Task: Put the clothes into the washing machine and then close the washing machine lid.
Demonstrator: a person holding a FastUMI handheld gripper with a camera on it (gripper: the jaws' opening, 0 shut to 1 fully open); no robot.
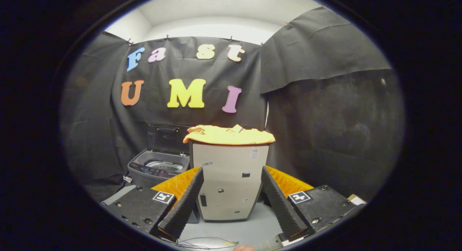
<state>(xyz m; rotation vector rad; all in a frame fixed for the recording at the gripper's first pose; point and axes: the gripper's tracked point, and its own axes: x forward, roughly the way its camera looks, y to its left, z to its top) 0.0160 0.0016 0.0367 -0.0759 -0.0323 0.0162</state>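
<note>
Tongs (231, 193) apart and empty, low before the beige cabinet (231, 179) with the yellow clothes (229, 135) piled on top; raise and pinch a thick fold, then carry left to the open-lidded washing machine (158, 168).

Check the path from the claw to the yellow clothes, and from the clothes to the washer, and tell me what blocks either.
Nothing visible blocks either path. The claw is open and empty, and the yellow clothes lie exposed on top of the beige cabinet just ahead. The washing machine stands beside that cabinet, lid raised, tub uncovered.
</note>
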